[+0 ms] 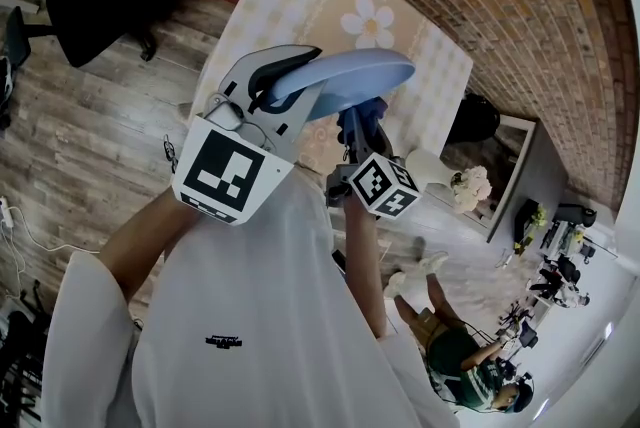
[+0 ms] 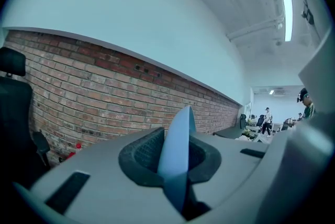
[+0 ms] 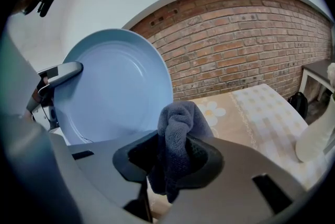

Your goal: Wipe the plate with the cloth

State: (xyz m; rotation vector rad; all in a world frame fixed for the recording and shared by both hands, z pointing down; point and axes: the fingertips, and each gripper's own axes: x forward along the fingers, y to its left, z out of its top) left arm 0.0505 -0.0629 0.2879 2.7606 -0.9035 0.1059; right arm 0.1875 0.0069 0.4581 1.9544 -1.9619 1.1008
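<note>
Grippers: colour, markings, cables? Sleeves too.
Both the left gripper and right gripper are pale grey moulded plastic, black textured claw lining, each with a white cube bearing black square markers. Thin wires show beside the left one's cube. The person wears a white short-sleeved T-shirt.

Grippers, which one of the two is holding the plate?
The left gripper: its jaws are shut on the blue plate's rim, while the right gripper pinches the dark cloth instead.

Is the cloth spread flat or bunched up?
Bunched up: the cloth stands as a folded wad clamped between the jaws of the right gripper, not spread over the plate.
</note>
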